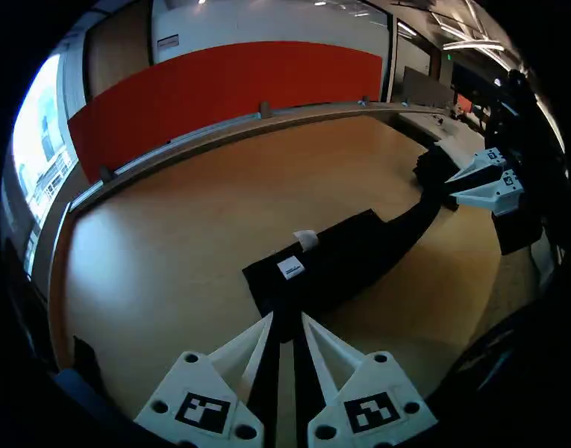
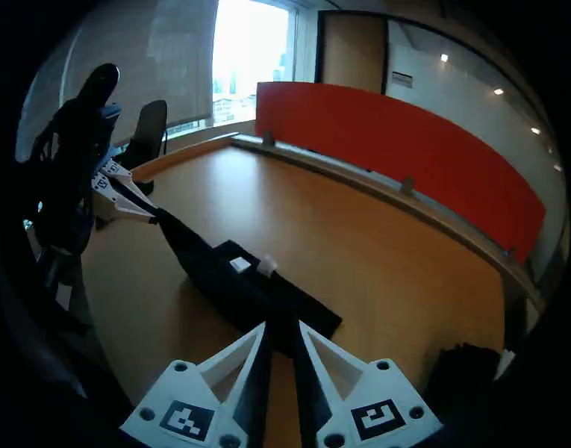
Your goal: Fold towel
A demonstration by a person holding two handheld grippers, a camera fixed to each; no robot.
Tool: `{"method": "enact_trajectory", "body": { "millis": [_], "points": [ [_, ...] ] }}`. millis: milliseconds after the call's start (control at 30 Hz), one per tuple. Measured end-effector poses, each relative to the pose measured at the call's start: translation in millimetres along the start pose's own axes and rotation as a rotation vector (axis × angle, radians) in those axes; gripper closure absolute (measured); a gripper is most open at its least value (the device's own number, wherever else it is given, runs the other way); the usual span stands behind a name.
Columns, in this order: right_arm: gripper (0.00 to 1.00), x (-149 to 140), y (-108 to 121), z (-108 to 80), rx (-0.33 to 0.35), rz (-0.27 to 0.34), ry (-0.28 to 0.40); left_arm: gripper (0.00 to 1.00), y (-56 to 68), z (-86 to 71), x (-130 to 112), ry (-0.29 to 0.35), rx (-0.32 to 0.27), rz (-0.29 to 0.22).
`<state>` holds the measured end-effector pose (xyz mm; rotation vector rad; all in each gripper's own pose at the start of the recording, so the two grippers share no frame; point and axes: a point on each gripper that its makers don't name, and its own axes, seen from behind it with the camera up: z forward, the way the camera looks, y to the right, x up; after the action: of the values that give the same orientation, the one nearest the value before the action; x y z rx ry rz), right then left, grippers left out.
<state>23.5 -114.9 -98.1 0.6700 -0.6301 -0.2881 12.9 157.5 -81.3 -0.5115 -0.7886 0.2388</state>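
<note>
Black cloth towel (image 1: 345, 254) stretches in a long band across a light-brown wooden table (image 1: 173, 246), with one end in each tool. In the left gripper view, the left gripper (image 1: 285, 328) comes up from 6 o'clock with its white fingers drawn narrow and a dark strip of the towel pinched between them. From there the cloth widens toward the centre, where its broad part looks to lie on the tabletop. It then tapers toward 3 o'clock, where the right gripper (image 1: 449, 189) clamps the far end between its closed tips. Two small white rectangular tags (image 1: 291, 266) sit on the towel just beyond the left gripper's fingertips. A long red wall panel (image 1: 233, 89) runs behind the table from 10 to 1 o'clock.

In the right gripper view, the right gripper comes up from 6 o'clock, its fingers narrow and closed on the near end of the towel. The cloth runs off toward 9 o'clock, to the left gripper's tips. A bright window (image 2: 248, 52) stands at 12 o'clock and a dark office chair (image 2: 147, 131) at 10 o'clock.
</note>
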Motion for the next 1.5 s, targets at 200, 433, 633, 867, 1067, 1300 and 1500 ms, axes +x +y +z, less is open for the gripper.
{"method": "enact_trajectory", "body": {
  "millis": [200, 433, 633, 867, 1067, 1300, 1500],
  "points": [
    [0.83, -7.9, 7.7, 16.7, -0.007, 0.010, -0.022, 0.89, -3.7, 16.6, -5.0, -0.023, 0.013, 0.000],
    [0.83, -19.1, 11.5, 31.4, -0.005, 0.028, -0.048, 0.89, -7.0, 32.2, -11.1, -0.048, 0.028, 0.015],
    [0.83, -24.0, 13.4, 38.0, -0.007, 0.030, -0.062, 0.89, -7.6, 39.7, -12.6, -0.058, 0.035, 0.026],
    [0.83, -30.3, 18.9, 48.1, -0.010, 0.032, -0.081, 0.88, -9.1, 50.7, -15.8, -0.070, 0.038, 0.031],
    [0.83, -37.4, 24.6, 60.6, -0.012, 0.035, -0.102, 0.88, -11.6, 64.8, -17.7, -0.077, 0.038, 0.029],
    [0.83, -44.4, 29.3, 74.1, -0.015, 0.048, -0.118, 0.87, -15.5, 82.9, -22.2, -0.080, 0.040, 0.041],
    [0.83, -54.0, 33.2, 86.1, -0.021, 0.074, -0.132, 0.85, -18.4, 98.2, -26.1, -0.083, 0.045, 0.053]
  ]
}}
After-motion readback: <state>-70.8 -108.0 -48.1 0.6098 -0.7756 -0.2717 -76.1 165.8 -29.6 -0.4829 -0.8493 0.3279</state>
